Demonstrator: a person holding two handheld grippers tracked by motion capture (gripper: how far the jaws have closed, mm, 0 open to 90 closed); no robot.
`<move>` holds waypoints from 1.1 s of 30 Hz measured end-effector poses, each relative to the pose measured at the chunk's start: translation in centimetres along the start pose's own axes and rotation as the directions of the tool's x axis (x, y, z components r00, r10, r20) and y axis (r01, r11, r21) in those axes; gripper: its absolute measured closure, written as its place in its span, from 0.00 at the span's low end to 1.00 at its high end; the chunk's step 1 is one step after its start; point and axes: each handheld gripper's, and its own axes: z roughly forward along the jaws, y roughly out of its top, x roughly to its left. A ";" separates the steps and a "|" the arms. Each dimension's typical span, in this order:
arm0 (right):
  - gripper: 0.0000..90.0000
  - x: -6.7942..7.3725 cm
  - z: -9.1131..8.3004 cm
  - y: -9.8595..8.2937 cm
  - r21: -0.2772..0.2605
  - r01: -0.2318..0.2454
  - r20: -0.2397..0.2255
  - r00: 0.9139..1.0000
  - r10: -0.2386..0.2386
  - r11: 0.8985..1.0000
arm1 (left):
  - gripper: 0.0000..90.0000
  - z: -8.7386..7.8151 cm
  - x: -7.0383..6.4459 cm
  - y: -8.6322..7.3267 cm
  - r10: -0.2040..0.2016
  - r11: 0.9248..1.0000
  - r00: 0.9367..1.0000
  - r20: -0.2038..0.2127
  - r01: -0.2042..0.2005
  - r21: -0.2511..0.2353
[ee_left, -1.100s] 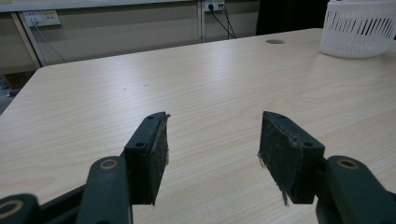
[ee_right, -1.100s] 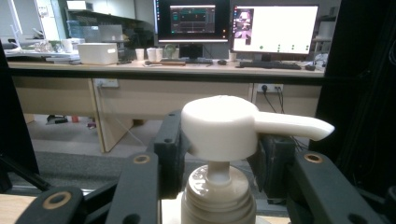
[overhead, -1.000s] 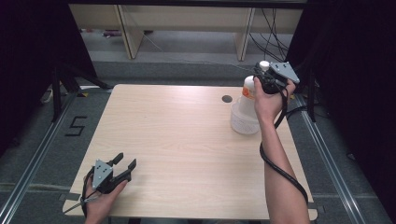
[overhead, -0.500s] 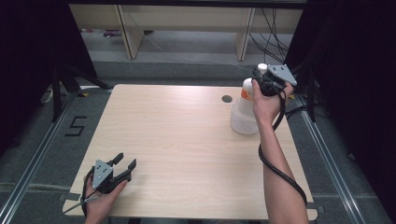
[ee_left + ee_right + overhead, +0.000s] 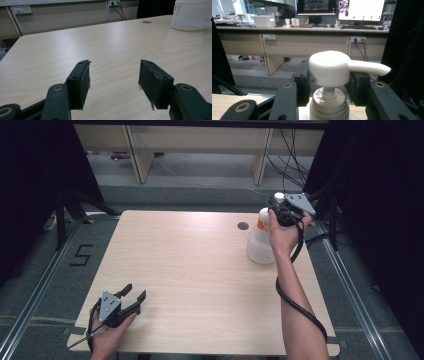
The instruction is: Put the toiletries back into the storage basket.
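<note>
A white pump bottle (image 5: 261,223) with an orange label stands in a white slatted basket (image 5: 259,251) near the table's far right edge. My right gripper (image 5: 276,201) is over it, shut on the bottle's white pump head (image 5: 329,67), one jaw on each side; the spout points to the right in the right gripper view. My left gripper (image 5: 136,291) rests low at the table's near left corner, open with nothing between its jaws (image 5: 113,75). The left gripper view has the basket (image 5: 192,15) far off at its upper right.
The light wooden table (image 5: 190,265) has a round cable hole (image 5: 243,226) just left of the basket. A black cable (image 5: 295,300) trails along the right forearm. Desks with monitors (image 5: 359,10) stand beyond the table.
Almost nothing: the right gripper stays on the pump head, shifted very slightly left. The left gripper has not moved.
</note>
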 end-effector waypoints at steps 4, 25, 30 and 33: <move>0.66 0.1 0.0 -0.4 0.010 -0.009 0.000 1.000 0.009 1.000 | 0.46 0.0 0.0 0.0 0.000 1.000 1.000 0.000 0.000 0.001; 0.66 0.3 0.1 -2.1 0.055 -0.027 -0.003 1.000 0.027 0.998 | 0.46 0.0 0.0 0.0 -0.001 1.000 1.000 0.002 0.001 0.003; 0.66 0.3 0.3 -2.4 0.057 -0.011 -0.001 1.000 0.012 0.998 | 0.46 0.0 0.0 0.0 -0.002 1.000 1.000 0.003 0.002 0.001; 0.66 0.3 0.2 -2.5 0.057 -0.018 -0.001 1.000 0.018 0.998 | 0.46 0.0 0.0 0.0 -0.001 1.000 1.000 0.003 0.001 0.002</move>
